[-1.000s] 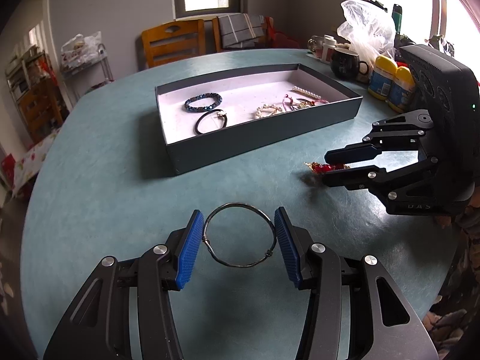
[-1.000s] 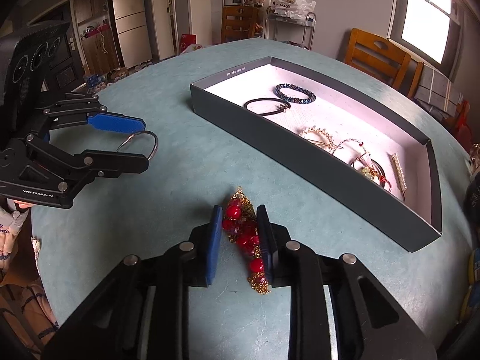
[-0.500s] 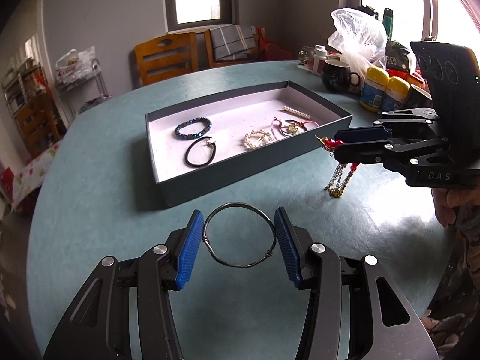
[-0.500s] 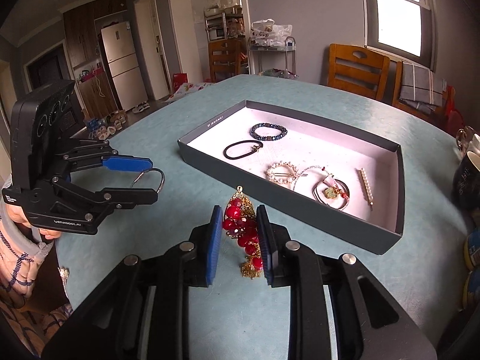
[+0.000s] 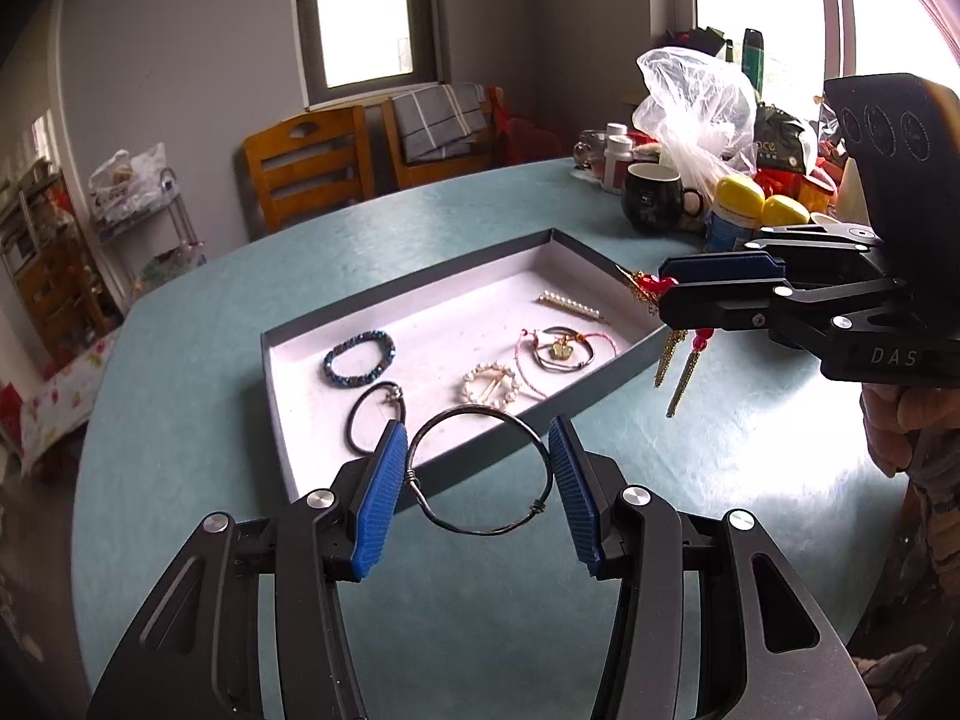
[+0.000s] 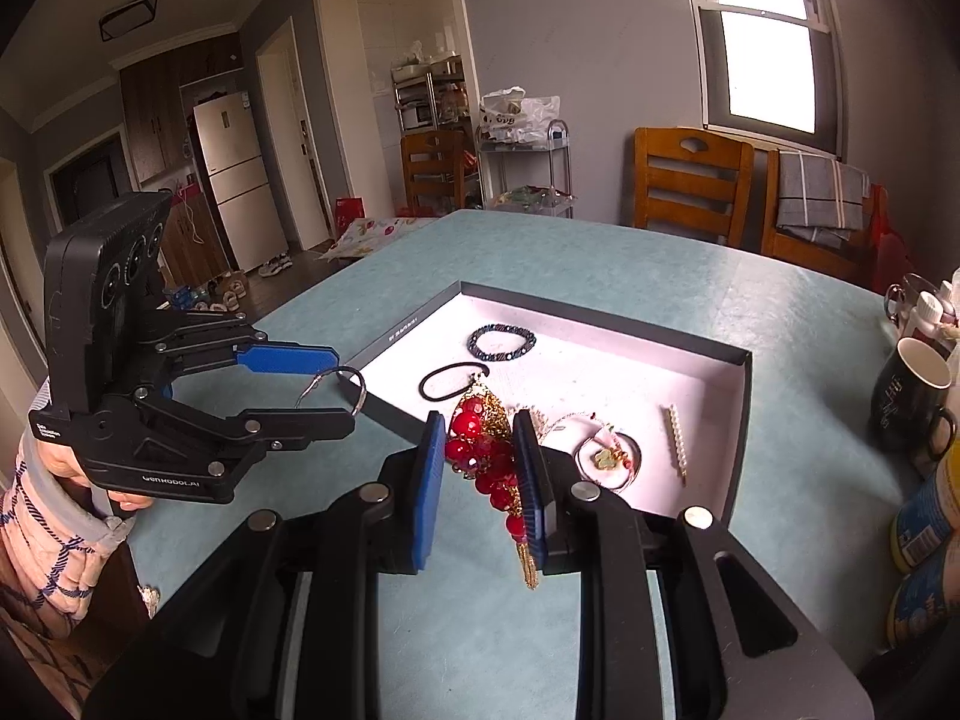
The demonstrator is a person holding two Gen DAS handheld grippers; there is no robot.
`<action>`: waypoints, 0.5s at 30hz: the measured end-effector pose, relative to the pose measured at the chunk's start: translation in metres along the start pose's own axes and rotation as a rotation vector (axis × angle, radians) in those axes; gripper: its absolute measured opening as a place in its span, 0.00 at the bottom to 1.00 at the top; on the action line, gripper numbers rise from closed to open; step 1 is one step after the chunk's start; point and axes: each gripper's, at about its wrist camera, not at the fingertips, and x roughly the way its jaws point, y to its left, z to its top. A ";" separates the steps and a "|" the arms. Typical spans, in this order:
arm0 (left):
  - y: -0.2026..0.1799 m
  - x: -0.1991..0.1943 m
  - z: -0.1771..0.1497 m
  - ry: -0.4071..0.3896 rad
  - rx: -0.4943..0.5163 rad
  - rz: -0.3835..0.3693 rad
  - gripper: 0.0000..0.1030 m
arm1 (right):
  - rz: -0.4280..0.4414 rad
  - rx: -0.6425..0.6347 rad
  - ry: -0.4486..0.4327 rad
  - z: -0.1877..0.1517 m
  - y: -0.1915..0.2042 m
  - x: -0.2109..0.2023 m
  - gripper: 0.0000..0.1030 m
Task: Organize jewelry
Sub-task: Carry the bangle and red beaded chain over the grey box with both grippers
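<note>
My left gripper (image 5: pixel 477 474) is shut on a thin dark wire bangle (image 5: pixel 480 525), held in the air just in front of the near wall of the dark jewelry box (image 5: pixel 282 450); it also shows in the right wrist view (image 6: pixel 312 390). My right gripper (image 6: pixel 480 468) is shut on a red bead and gold chain ornament (image 6: pixel 486 450), held above the box's right end (image 5: pixel 657 294). The box holds a blue bead bracelet (image 5: pixel 359 358), a black hair tie (image 5: pixel 375 417), a pearl ring brooch (image 5: pixel 491 384), a pink cord bracelet (image 5: pixel 564 351) and a pearl hair clip (image 5: pixel 573 307).
A round teal table (image 5: pixel 180 420) carries the box. At its far right stand a black mug (image 5: pixel 651 201), yellow-capped bottles (image 5: pixel 741 210), a plastic bag (image 5: pixel 699 114) and small jars. Wooden chairs (image 5: pixel 306 168) stand behind the table.
Both grippers rose from the table and moved toward the box. The red ornament was lifted off the table and now hangs over the box's right end. The bangle now overlaps the box's near wall.
</note>
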 end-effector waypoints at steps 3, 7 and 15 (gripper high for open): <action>0.000 0.008 0.016 -0.007 0.011 0.000 0.50 | -0.005 0.006 -0.021 0.011 -0.008 -0.004 0.22; 0.003 0.023 0.035 -0.004 0.023 -0.001 0.50 | -0.009 0.013 -0.035 0.028 -0.023 -0.005 0.22; 0.018 0.071 0.071 0.029 0.007 -0.006 0.50 | -0.012 0.060 -0.029 0.061 -0.062 0.016 0.22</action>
